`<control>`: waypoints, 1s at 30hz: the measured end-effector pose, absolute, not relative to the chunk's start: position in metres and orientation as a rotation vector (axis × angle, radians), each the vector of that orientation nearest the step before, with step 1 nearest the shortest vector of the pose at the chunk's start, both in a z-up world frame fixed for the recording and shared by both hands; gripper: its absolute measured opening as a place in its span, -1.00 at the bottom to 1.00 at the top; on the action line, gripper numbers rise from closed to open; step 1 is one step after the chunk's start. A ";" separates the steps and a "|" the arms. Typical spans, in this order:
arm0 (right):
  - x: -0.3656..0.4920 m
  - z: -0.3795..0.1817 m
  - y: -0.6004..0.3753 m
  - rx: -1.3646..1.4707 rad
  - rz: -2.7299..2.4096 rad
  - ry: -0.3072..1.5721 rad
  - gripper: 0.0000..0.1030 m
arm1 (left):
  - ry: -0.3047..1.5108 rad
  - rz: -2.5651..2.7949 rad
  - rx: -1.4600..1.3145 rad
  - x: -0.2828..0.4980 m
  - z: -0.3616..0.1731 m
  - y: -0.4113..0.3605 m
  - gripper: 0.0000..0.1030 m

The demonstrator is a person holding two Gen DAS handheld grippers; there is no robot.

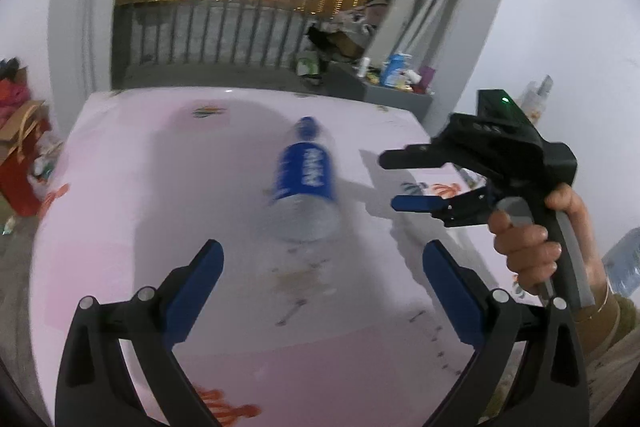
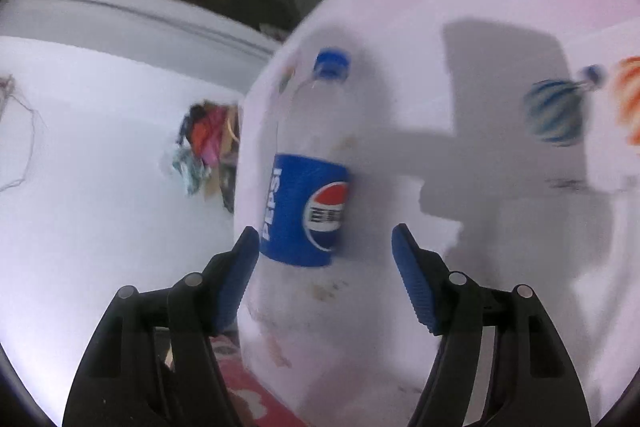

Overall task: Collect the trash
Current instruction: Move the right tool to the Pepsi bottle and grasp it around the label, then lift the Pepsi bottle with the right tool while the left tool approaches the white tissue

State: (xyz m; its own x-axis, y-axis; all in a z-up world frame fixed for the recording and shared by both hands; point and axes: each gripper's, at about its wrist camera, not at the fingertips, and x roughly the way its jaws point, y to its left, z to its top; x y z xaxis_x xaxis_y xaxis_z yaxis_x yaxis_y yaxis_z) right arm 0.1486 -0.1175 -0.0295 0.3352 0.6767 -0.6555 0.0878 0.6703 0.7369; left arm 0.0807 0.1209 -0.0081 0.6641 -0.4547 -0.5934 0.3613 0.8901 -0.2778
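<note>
Both jaws wide, empty; only right wrist shows bottle [image 2: 306, 187] logo.

Your bottle [image 1: 306, 183] lies on the bed [image 1: 160, 187], mid-frame in the left wrist view; right tool [image 1: 390, 181] sits just right of it.

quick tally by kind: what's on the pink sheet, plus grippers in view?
Plastic bottle, lying on the pink sheet, blue label, blue cap: 1
Grippers: 2, left gripper and right gripper, both open, neither touching the bottle
Hand on the right gripper's handle: 1
Total: 4
</note>
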 end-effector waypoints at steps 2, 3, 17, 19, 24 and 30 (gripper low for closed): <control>0.155 -0.037 -0.111 0.767 0.432 1.217 0.29 | 0.716 -0.441 -0.160 0.085 -0.012 0.133 0.90; 0.158 -0.040 -0.105 0.762 0.427 1.225 0.29 | 0.721 -0.424 -0.167 0.087 -0.014 0.139 0.90; 0.184 -0.063 -0.084 1.014 0.440 1.258 0.15 | 1.010 -0.502 -0.750 0.194 -0.066 0.195 0.87; 0.185 -0.064 -0.084 1.046 0.465 1.263 0.09 | 1.051 -0.551 -0.802 0.202 -0.073 0.189 0.84; 0.181 -0.065 -0.091 1.106 0.518 1.268 0.07 | 1.127 -0.652 -0.927 0.209 -0.081 0.174 0.77; 0.168 -0.066 -0.103 1.221 0.601 1.259 0.06 | 1.138 -0.760 -0.975 0.199 -0.066 0.158 0.76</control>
State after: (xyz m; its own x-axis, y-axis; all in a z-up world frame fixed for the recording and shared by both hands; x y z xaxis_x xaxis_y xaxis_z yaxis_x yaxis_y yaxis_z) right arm 0.1681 -0.1031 -0.0665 0.2754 0.8835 -0.3790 0.2607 0.3108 0.9140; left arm 0.1990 0.1583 -0.0660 0.2643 -0.8854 -0.3823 0.0133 0.3998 -0.9165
